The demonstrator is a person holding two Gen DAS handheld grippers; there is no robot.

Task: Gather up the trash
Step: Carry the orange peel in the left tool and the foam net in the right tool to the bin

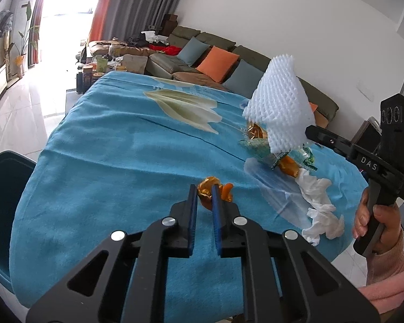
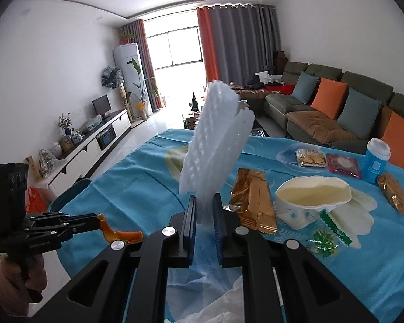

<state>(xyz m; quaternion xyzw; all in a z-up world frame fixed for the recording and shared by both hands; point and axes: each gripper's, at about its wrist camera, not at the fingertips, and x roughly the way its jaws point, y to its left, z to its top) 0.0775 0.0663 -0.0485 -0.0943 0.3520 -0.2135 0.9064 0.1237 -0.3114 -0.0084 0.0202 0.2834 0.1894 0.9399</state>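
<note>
Left gripper (image 1: 204,188) fingers pinch one orange peel (image 1: 214,189); right gripper (image 2: 204,199) fingers clamp one white foam net (image 2: 215,140) above the blue-clothed bench (image 1: 107,148), living room.

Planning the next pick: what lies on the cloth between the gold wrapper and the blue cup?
In the right wrist view, a white paper bowl lies between the gold wrapper and the blue cup, with two snack packets behind it.

Blue cloth (image 2: 137,177) covers the counter. Sofa (image 2: 323,123) right of frame in the right wrist view, orange and blue cushions (image 2: 328,98) on it. Curtains (image 2: 239,40) top centre, TV unit (image 2: 94,145) left, white AC tower (image 2: 126,64) by the window.
</note>
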